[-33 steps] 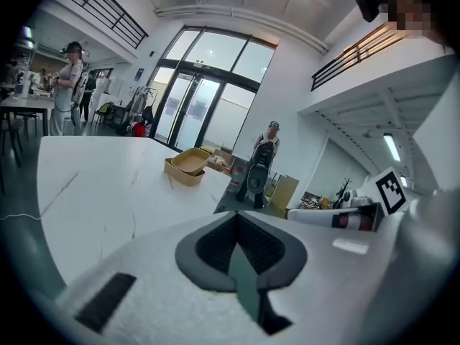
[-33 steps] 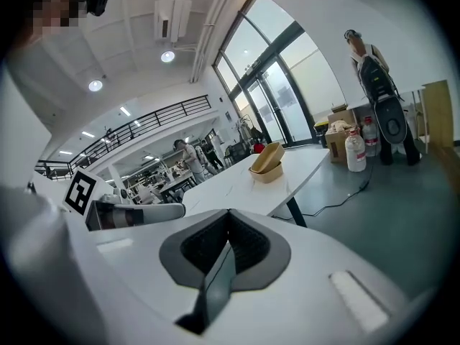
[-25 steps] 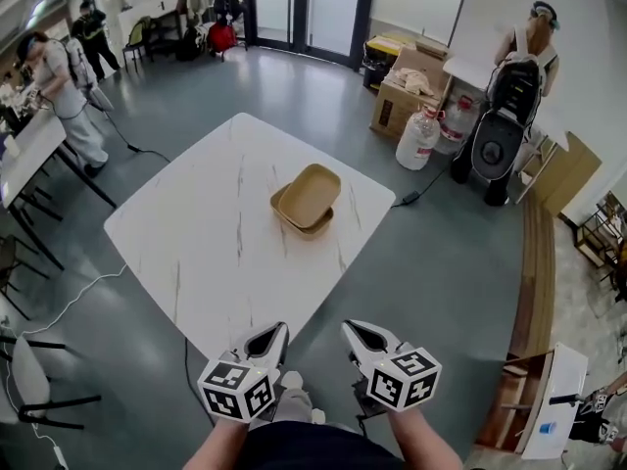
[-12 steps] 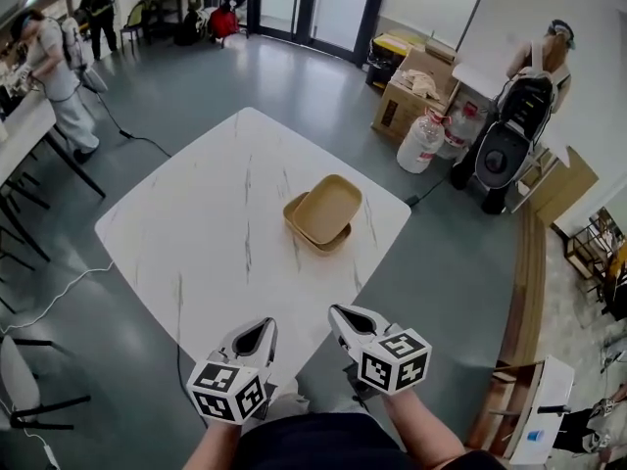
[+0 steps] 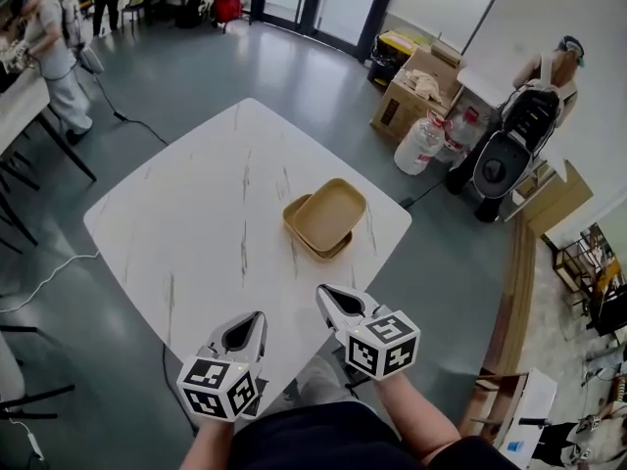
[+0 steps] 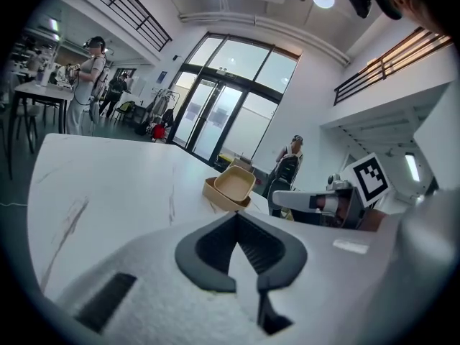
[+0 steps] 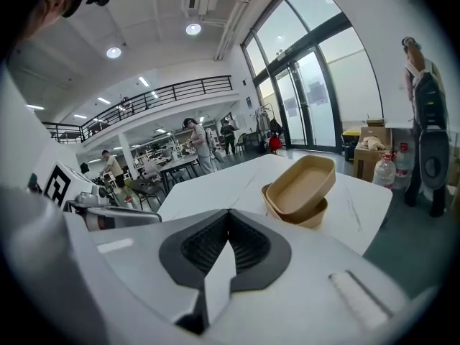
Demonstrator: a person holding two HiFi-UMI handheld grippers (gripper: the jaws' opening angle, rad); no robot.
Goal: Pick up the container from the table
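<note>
Two tan containers sit on the white marble table [image 5: 186, 233], right of its middle. The upper container [image 5: 330, 212] rests tilted inside the lower one [image 5: 306, 239]. Both grippers hover over the table's near edge, short of the containers and apart from them. My left gripper [image 5: 258, 316] is shut and empty. My right gripper [image 5: 322, 291] is shut and empty too, and is the closer one. The left gripper view shows the containers [image 6: 233, 184] ahead of the shut gripper [image 6: 236, 215]. In the right gripper view the containers [image 7: 305, 185] lie ahead and to the right of the gripper [image 7: 228, 213].
Cardboard boxes [image 5: 416, 81] and water jugs [image 5: 419, 143] stand on the floor beyond the table's far right corner. A person with a backpack [image 5: 537, 116] stands there. Another person [image 5: 54, 52] stands at far left by desks. A cable [image 5: 39, 287] crosses the floor at left.
Both grippers have moved forward from beyond the table's near corner to over its edge, closer to the containers. Their jaws stayed shut. The containers have not moved.
</note>
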